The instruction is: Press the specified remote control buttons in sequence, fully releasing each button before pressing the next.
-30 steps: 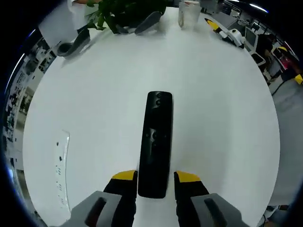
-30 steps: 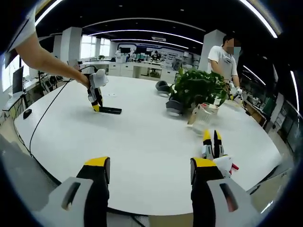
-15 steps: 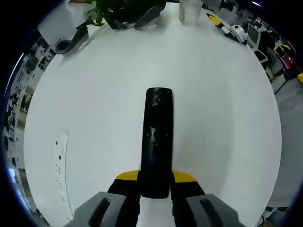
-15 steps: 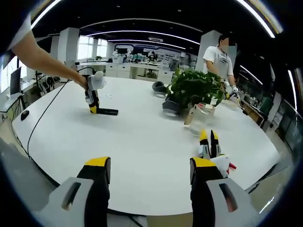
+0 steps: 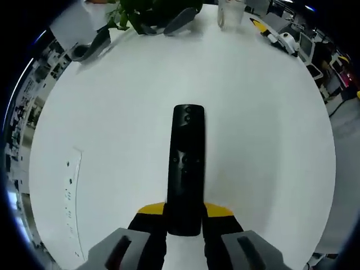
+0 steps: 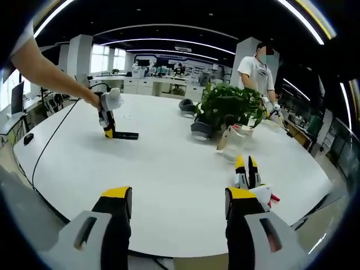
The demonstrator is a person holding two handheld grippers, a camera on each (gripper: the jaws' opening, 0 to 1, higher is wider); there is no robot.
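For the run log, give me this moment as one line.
left gripper: shut on remote control | right gripper: open, off the table | buttons: unpressed

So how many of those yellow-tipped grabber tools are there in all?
3: the left gripper clamped on the black remote, the right gripper open, and a spare gripper lying on the table.

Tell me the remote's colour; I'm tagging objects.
Black; the remote shows best in the left gripper view.
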